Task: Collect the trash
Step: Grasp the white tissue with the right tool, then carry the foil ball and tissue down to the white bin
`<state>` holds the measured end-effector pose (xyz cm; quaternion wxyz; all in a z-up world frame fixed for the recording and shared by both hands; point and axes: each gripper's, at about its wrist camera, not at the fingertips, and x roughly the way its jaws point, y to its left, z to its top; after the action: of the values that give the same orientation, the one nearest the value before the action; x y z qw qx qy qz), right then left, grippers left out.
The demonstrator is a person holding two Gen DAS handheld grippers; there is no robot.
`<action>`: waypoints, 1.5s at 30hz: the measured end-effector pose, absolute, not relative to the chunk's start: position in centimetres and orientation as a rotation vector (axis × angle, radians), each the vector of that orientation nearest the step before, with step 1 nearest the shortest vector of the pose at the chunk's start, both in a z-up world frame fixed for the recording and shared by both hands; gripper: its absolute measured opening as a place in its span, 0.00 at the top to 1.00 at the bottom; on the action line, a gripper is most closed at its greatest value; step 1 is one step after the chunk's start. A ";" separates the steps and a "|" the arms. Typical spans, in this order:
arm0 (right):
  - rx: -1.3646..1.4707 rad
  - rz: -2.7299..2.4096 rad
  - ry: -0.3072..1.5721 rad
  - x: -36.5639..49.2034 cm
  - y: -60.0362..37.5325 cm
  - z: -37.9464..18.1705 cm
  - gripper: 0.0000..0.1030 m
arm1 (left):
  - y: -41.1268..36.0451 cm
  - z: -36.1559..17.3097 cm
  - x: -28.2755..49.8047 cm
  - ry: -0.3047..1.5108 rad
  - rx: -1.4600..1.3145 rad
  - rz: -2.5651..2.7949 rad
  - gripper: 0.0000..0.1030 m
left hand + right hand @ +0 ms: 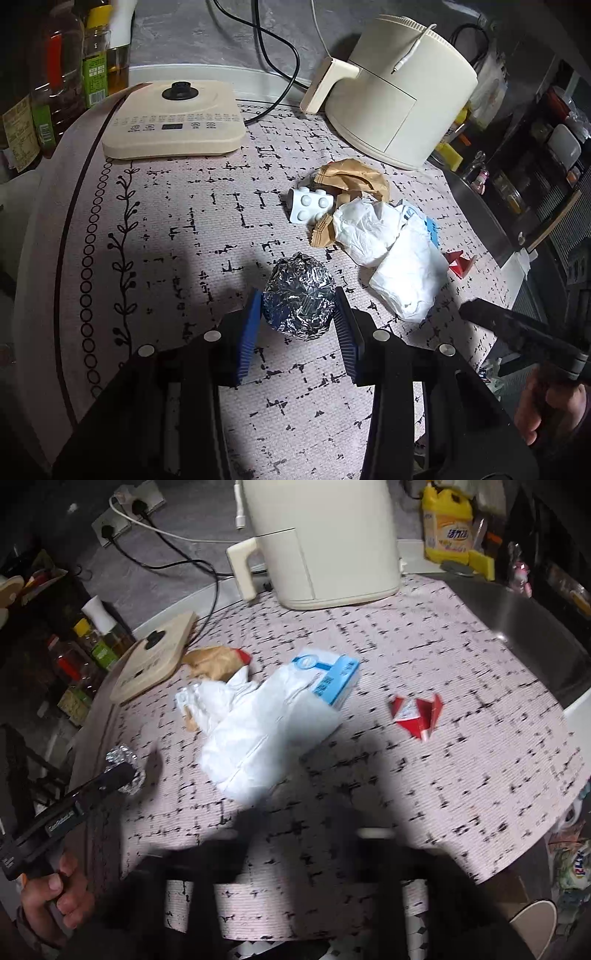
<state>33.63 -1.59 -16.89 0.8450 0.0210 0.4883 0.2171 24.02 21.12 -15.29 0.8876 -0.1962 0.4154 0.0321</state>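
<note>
A crumpled foil ball (298, 295) lies on the patterned tablecloth (177, 236) between the blue pads of my left gripper (299, 314), whose jaws touch both its sides. The ball also shows in the right wrist view (123, 771). Behind it lie a white crumpled bag (391, 254), a brown paper wrapper (351, 179), a white blister pack (310, 206) and a red wrapper (458, 262). In the right wrist view the white bag (258, 731), a blue-white box (328, 679) and the red wrapper (417, 712) lie ahead of my right gripper (299, 842), which is blurred and dark.
A cream air fryer (402, 92) stands at the back right, a cream kettle base (173, 118) at the back left, with black cables behind. Oil and sauce bottles (55, 81) stand at the left edge. A steel sink (524, 627) lies to the right, with a yellow detergent bottle (448, 524).
</note>
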 end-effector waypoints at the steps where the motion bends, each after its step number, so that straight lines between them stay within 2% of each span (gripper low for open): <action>1: 0.061 0.466 1.009 33.3 -1.6 -16.8 0.24 | 21.3 -15.3 23.9 0.865 -0.414 0.072 0.62; 5: 0.089 0.482 1.063 33.6 -0.6 -18.1 0.34 | 22.2 -15.3 23.0 0.868 -0.407 0.093 0.62; 16: 0.191 0.434 1.128 36.3 2.4 -20.3 0.33 | 24.9 -15.3 21.1 0.871 -0.414 0.138 0.62; 17: 0.181 0.422 1.125 36.4 2.6 -20.3 0.38 | 25.0 -15.3 21.0 0.871 -0.415 0.139 0.62; 19: 0.148 0.401 1.123 36.6 2.9 -20.3 0.54 | 25.1 -15.4 20.9 0.871 -0.416 0.141 0.62; 21: 0.138 0.398 1.134 36.7 2.7 -20.5 0.80 | 25.2 -15.5 20.9 0.871 -0.419 0.141 0.62; 24: 0.159 0.427 1.159 36.6 2.0 -20.8 0.93 | 24.8 -15.5 21.2 0.871 -0.421 0.131 0.62; 34: 0.185 0.463 1.068 34.0 -2.0 -17.5 0.96 | 21.3 -15.0 22.8 0.867 -0.395 0.064 0.62; 45: 0.209 0.370 1.012 30.5 -10.8 -14.9 0.96 | 12.6 -14.8 24.8 0.886 -0.346 -0.076 0.62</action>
<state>30.54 -10.84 -14.92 0.8531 0.0993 0.4811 0.1760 24.81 12.58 -14.75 0.8883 -0.1663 0.4265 -0.0367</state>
